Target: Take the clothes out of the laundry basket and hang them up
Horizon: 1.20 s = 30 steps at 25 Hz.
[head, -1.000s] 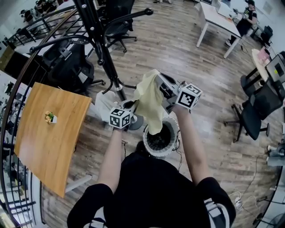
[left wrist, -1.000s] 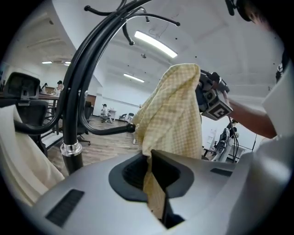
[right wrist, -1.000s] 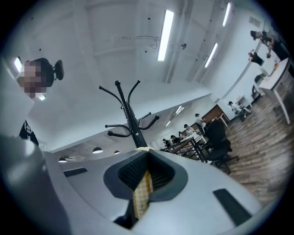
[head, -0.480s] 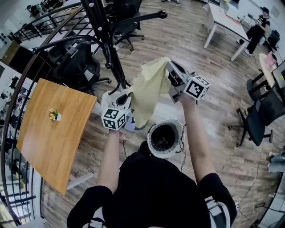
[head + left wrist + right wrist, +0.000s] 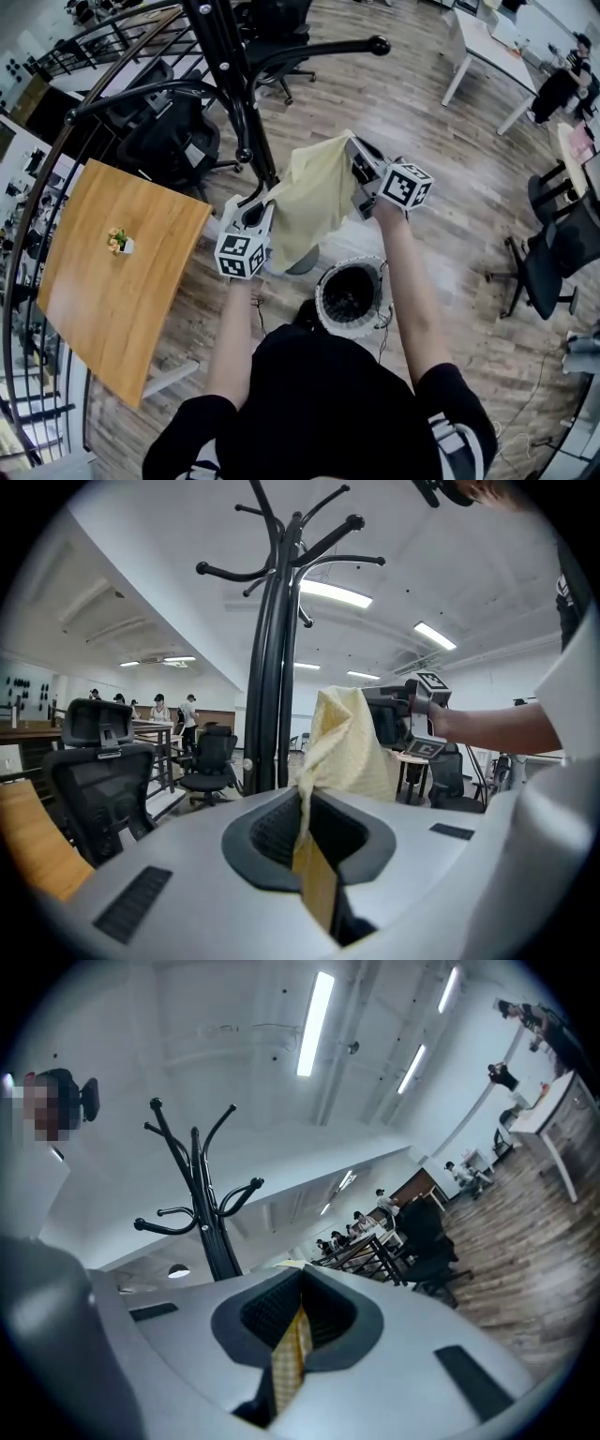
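A pale yellow cloth (image 5: 309,202) hangs spread between my two grippers, above and left of the white laundry basket (image 5: 352,298). My left gripper (image 5: 260,204) is shut on the cloth's lower left edge, and the yellow fabric (image 5: 323,761) rises straight out of its jaws. My right gripper (image 5: 352,164) is shut on the upper right corner, where a strip of checked yellow cloth (image 5: 289,1358) shows between its pads. The black coat rack (image 5: 230,94) stands just behind the cloth, with its hooked arms (image 5: 281,564) overhead. The basket's dark inside shows nothing I can make out.
A wooden table (image 5: 108,281) with a small plant (image 5: 119,241) is on the left. Black office chairs (image 5: 164,141) stand behind the rack and at the right (image 5: 553,253). A curved black railing (image 5: 56,159) runs along the left. White desks (image 5: 487,56) and people are far back.
Both grippers have lifted the cloth clear of the basket and carried it up and left toward the coat rack. The cloth is now spread wider between them.
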Each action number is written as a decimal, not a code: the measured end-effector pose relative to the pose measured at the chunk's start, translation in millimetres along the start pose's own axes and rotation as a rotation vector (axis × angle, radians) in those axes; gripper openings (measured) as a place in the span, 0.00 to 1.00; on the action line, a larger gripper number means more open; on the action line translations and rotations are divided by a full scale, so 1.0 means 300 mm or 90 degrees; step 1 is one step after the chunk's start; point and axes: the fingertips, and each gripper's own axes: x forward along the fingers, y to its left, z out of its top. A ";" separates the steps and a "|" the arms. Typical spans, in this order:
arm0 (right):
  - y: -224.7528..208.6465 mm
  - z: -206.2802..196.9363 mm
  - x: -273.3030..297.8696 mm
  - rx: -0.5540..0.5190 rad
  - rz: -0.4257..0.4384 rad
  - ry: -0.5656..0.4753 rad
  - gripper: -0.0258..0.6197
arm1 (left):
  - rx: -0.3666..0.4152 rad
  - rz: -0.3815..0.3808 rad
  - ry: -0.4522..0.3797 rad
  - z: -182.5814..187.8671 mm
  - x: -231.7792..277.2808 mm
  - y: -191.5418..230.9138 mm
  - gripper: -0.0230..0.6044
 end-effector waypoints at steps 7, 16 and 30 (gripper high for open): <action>-0.079 -0.053 0.076 0.017 -0.030 0.005 0.06 | 0.013 0.015 -0.010 0.020 0.008 0.056 0.09; -0.256 -0.313 0.145 -0.098 -0.099 0.188 0.06 | -0.006 0.021 0.021 -0.052 0.038 0.091 0.09; -0.394 -0.718 0.023 -0.168 -0.115 0.426 0.06 | 0.004 0.031 0.084 -0.158 0.066 0.078 0.09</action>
